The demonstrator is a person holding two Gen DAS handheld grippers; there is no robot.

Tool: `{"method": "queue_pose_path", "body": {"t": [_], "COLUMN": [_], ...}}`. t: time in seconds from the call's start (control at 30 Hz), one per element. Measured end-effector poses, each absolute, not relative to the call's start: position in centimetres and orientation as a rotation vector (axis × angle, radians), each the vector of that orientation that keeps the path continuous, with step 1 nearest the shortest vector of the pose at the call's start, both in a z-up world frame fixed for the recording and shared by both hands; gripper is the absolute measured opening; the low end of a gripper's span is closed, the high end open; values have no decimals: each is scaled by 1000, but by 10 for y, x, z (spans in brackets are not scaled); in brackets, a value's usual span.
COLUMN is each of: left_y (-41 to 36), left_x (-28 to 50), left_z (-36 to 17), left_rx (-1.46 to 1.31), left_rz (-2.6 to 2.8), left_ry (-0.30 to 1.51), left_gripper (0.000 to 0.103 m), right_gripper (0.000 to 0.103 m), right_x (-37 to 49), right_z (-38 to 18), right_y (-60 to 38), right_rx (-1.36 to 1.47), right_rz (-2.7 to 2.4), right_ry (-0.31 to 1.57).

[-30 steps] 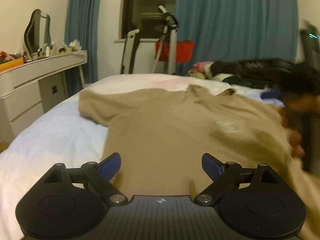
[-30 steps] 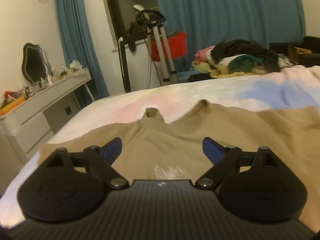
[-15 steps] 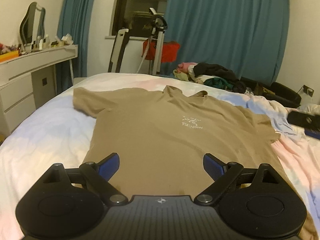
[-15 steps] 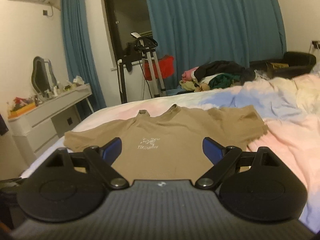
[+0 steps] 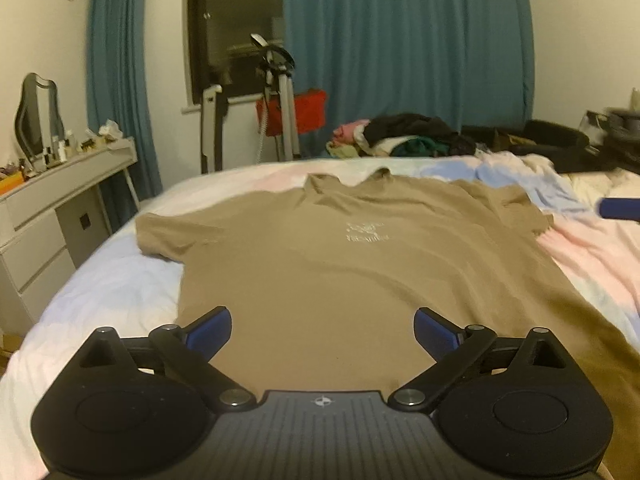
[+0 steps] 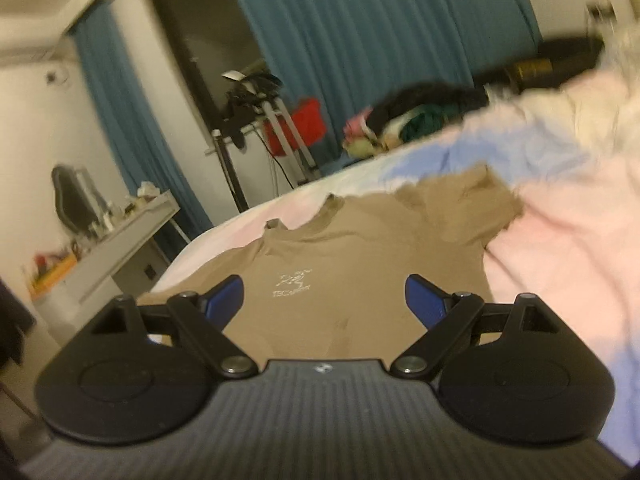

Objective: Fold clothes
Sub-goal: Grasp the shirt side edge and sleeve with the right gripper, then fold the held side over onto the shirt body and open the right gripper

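Left gripper (image 5: 322, 334), jaws opening with nothing gripped, and right gripper (image 6: 324, 303), jaws spread wide and empty, both hung above the near hem of a tan T-shirt (image 5: 360, 272) lying flat, print upward, on a pastel-sheeted bed (image 5: 120, 280).

left wrist cam sits low over the hem end of the tan t-shirt (image 5: 360, 272), faces up the bed (image 5: 100, 292) toward the blue curtains (image 5: 404, 52), roughly level horizon. right wrist cam looks the same way from nearer the shirt's right sleeve side, rolled so the room tilts, blurred. both share shirt logo, clothes pile (image 5: 400, 136), dresser (image 5: 60, 200), window.
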State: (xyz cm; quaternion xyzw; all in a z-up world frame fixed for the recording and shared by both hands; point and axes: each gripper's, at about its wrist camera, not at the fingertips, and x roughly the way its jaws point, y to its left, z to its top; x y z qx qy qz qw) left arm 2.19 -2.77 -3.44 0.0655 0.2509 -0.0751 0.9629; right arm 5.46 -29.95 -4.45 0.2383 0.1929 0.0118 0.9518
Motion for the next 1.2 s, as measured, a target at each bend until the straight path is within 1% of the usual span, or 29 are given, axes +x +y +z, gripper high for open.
{"method": "queue_pose_path", "body": {"t": [0.17,0.3,0.43,0.5,0.6,0.8,0.9,0.97,1.0,1.03,1.07,1.2], "left_y": [-31,-34,-40,-42,-45,-49,-51,-52,-54,-56,-58,-60], "left_x": [27,36,47,53,61,80,89,95,96,96,96,97], "left_z": [-47,-55,-65,-69,-75,-84,-87,-89,-89,-88,-87,-79], "left_rx": [166,152,161,161,162,132,98,89,99,113,128,117], "left_rz": [-130,-134,-146,-154,-174,-206,-209,-209,-203,-194,-185,-160], "left_ry": [537,557,564,563,555,556,574,586,581,571,562,541], "left_gripper": [99,99,99,99,99,99,99,99,99,99,99,99], "right_gripper": [89,90,89,89,81,80,66,52,24,4,4,4], "right_x": [112,140,168,187,219,270,288,303,309,314,317,301], "right_z": [-84,-134,-178,-185,-190,-203,-198,-190,-187,-183,-179,-162], "right_y": [-366,-425,-451,-455,-458,-470,-475,-478,-479,-481,-483,-490], "right_rx": [663,850,990,968,926,944,938,920,903,879,860,841], "right_rz": [-76,-164,-180,-138,-82,-50,-55,-85,-101,-121,-138,-179], "right_ry": [461,451,396,358,335,264,257,295,317,340,353,302]}}
